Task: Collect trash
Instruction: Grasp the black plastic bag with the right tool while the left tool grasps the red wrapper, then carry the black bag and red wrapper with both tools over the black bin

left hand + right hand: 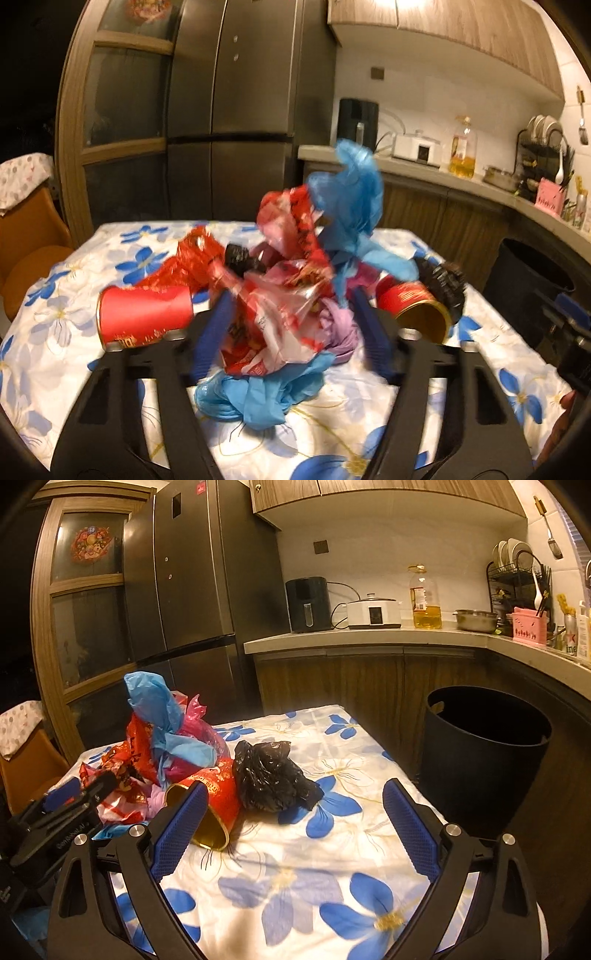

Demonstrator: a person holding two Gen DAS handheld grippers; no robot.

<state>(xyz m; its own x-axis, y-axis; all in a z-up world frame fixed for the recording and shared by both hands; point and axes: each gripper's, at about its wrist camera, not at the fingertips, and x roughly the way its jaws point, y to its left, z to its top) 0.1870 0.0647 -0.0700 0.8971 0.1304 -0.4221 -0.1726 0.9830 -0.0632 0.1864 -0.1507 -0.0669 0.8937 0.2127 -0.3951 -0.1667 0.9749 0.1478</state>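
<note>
The left gripper has its jaws half drawn in around a heap of crumpled red, blue and purple plastic bags on the flower-print counter; whether the pads already press on the bags cannot be told through the blur. A red paper cup lies on its side left of the heap, another red cup lies on its right with a crumpled black bag beside it. The right gripper hangs wide and empty over the cloth, its left pad just in front of that cup, and a black bin stands beyond the counter's right edge.
</note>
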